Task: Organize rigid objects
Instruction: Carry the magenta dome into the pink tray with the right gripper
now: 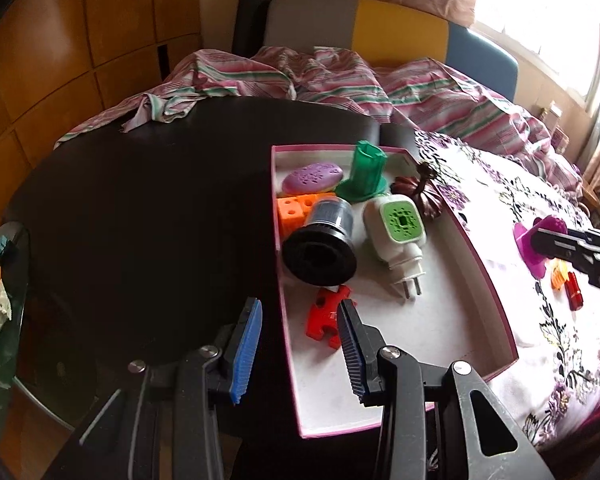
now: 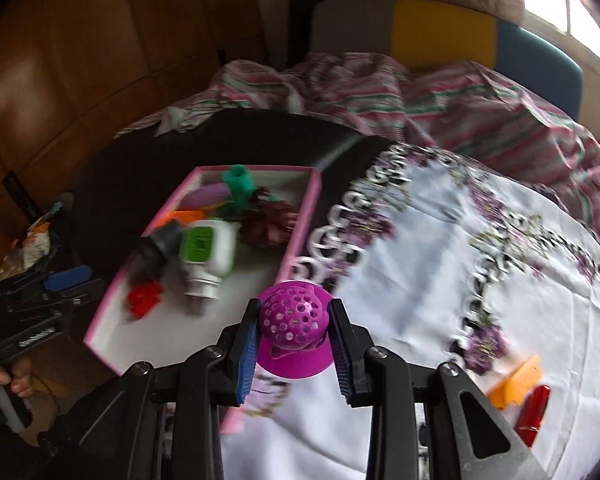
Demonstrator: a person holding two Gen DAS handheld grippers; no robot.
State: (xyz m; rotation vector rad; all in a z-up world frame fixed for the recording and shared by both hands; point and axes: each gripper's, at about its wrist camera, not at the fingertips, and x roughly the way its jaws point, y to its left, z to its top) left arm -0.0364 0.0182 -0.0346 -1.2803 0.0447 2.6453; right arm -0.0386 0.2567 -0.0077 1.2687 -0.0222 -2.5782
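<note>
On the floral tablecloth (image 2: 440,264), the right gripper (image 2: 294,344) clasps a magenta perforated dome (image 2: 292,320); the left gripper (image 1: 300,344) gapes; no legible writing.

The left gripper (image 1: 300,332) hangs with its jaws apart over the near edge of the pink-rimmed shallow cardboard box (image 1: 480,256). Just ahead lies a red plastic puzzle-shaped piece (image 1: 326,314). At the right, the right gripper (image 1: 540,242) holds a magenta perforated plastic dome (image 1: 536,232) over the white flowered tablecloth (image 1: 500,184).

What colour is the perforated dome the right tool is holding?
Magenta dome, clearest in the right wrist view.
</note>
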